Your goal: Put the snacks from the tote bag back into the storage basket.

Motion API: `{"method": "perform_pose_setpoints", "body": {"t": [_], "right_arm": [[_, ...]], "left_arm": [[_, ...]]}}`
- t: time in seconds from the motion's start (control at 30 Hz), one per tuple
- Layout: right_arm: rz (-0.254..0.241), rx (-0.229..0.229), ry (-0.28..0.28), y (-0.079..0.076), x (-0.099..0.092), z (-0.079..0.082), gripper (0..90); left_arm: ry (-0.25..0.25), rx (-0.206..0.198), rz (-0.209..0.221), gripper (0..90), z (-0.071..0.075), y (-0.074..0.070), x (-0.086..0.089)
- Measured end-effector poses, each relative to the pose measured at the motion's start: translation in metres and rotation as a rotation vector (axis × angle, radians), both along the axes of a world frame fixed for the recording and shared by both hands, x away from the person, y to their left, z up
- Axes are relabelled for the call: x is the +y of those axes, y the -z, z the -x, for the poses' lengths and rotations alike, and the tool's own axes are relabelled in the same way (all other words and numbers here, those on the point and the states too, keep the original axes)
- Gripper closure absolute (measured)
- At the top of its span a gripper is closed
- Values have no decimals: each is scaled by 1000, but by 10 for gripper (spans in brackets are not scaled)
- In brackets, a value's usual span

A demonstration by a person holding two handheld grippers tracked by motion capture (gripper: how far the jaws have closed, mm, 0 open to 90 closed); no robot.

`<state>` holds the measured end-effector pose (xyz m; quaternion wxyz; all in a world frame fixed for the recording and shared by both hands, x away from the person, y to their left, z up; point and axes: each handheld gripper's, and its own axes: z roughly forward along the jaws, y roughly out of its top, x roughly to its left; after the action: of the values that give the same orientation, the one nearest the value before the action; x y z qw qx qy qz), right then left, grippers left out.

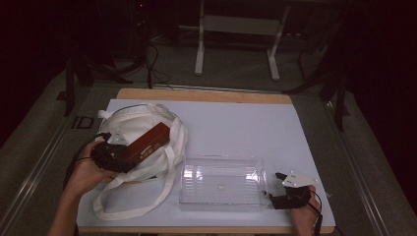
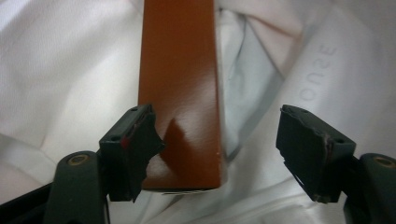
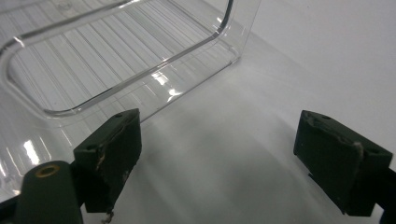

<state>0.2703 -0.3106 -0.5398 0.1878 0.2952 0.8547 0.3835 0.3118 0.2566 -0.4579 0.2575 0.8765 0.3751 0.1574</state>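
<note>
A long brown box lies on a white cloth tote bag at the table's left. My left gripper is at the box's near end. In the left gripper view the box runs away between the jaws. The left gripper is open, its left fingertip against the box's side, the right one apart from it. A clear plastic tray stands empty at the front middle. My right gripper rests open on the table just right of the tray, whose corner lies ahead of the right gripper.
The table has a pale blue-white mat with a wooden edge at the back. The bag's long straps loop toward the front edge. Table legs and cables stand on the floor beyond.
</note>
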Motion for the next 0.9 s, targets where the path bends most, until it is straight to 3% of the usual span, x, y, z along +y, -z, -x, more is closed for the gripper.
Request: {"method": "perform_pose_setpoints", "body": {"t": [0.3, 0.53, 0.7, 0.9], "right_arm": [[0, 0, 0, 0, 0, 0, 150], [0, 0, -1, 0, 0, 0, 150], [0, 0, -1, 0, 0, 0, 150], [0, 0, -1, 0, 0, 0, 150]], "left_arm": [[-33, 21, -8, 269, -12, 5, 3], [-48, 75, -2, 268, -26, 8, 6], [-31, 123, -14, 272, -32, 12, 6], [-9, 168, -35, 365, -34, 15, 4]]}}
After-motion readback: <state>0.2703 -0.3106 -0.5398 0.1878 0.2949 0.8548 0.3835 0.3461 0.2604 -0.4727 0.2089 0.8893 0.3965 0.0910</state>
